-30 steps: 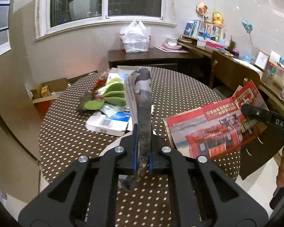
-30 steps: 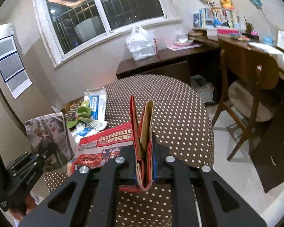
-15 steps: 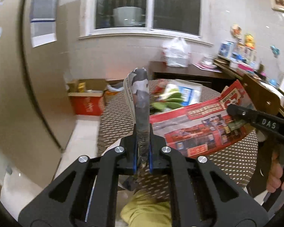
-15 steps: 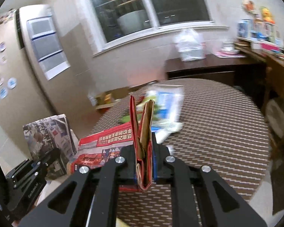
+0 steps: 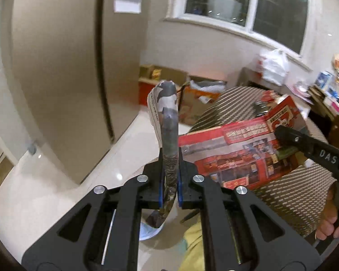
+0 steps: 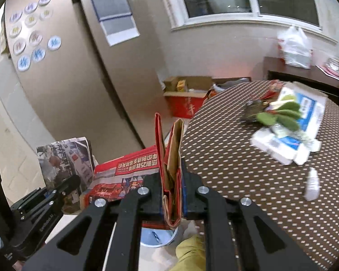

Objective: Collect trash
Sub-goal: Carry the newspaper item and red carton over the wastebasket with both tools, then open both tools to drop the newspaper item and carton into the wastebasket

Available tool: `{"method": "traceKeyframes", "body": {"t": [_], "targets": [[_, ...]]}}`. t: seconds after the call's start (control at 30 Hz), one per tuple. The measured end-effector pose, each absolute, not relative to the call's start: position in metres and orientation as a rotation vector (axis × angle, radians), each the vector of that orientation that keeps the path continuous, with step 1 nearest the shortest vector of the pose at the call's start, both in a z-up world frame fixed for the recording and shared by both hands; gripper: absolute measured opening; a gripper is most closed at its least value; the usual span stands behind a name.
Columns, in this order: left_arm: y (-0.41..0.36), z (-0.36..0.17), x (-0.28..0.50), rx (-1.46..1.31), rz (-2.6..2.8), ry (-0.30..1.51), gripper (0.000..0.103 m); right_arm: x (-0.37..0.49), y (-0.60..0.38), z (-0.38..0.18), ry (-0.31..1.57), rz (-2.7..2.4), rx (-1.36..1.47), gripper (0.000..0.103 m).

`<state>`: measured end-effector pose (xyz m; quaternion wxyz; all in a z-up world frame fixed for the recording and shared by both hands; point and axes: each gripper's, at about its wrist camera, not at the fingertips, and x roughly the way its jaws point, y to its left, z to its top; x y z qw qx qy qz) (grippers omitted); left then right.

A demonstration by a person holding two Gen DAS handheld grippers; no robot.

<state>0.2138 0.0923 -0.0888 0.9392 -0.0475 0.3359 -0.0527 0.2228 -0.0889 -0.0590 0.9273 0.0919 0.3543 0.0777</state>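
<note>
My left gripper (image 5: 169,176) is shut on the grey printed end of a folded newspaper (image 5: 166,117), held up off the table. My right gripper (image 6: 173,194) is shut on the red end of the same paper (image 6: 128,171); that red sheet (image 5: 239,151) spreads between the two grippers. The right gripper (image 5: 309,149) shows in the left wrist view, and the left gripper (image 6: 40,205) shows at lower left in the right wrist view. More trash lies on the dotted round table (image 6: 248,180): a flattened white and blue box (image 6: 305,117), green scraps (image 6: 280,115) and a small white bottle (image 6: 311,183).
A tall beige cabinet (image 5: 63,67) stands at left. Open cardboard boxes (image 6: 187,92) sit on the floor under the window. A white plastic bag (image 6: 296,45) rests on a dark side desk. A round grey bin rim (image 6: 158,237) shows below the grippers.
Both grippers have swung left, away from the table toward the cabinet and floor, still holding the newspaper. The table has slid to the right of both views.
</note>
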Motion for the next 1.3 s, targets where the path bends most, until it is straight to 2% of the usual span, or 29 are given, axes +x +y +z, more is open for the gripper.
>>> {"method": "traceKeyframes", "body": {"t": [0.13,0.17,0.23,0.27,0.3,0.77,0.8,0.87,0.93,0.97,1.13,1.3], "targets": [[0.113,-0.110,0.225,-0.130,-0.059,0.743,0.011,0.236,-0.071,-0.075,0.772,0.163,0.162,0.011],[0.117,-0.115,0.229,-0.123,-0.026,0.761,0.014,0.238,-0.068,-0.078,0.785,0.166,0.159,0.011],[0.125,-0.123,0.233,-0.128,-0.013,0.778,0.031,0.241,-0.064,-0.085,0.801,0.161,0.149,0.011],[0.127,-0.125,0.233,-0.138,-0.014,0.779,0.049,0.242,-0.062,-0.087,0.807,0.155,0.144,0.011],[0.132,-0.127,0.233,-0.146,-0.011,0.775,0.055,0.243,-0.061,-0.089,0.811,0.151,0.140,0.011],[0.185,-0.159,0.204,-0.176,0.138,0.820,0.059,0.272,0.011,-0.138,0.903,0.185,-0.030,0.011],[0.190,-0.161,0.200,-0.179,0.154,0.827,0.059,0.275,0.018,-0.143,0.912,0.178,-0.053,0.013],[0.198,-0.164,0.192,-0.192,0.174,0.831,0.060,0.284,0.038,-0.159,0.950,0.185,-0.110,0.025],[0.206,-0.167,0.185,-0.214,0.190,0.831,0.061,0.291,0.050,-0.176,0.984,0.203,-0.138,0.055],[0.209,-0.169,0.182,-0.225,0.197,0.832,0.061,0.294,0.054,-0.185,1.005,0.211,-0.132,0.059],[0.209,-0.176,0.175,-0.236,0.208,0.846,0.061,0.291,0.060,-0.213,1.099,0.256,-0.130,0.059],[0.201,-0.182,0.179,-0.237,0.200,0.866,0.061,0.279,0.050,-0.201,1.078,0.262,-0.120,0.059]]}}
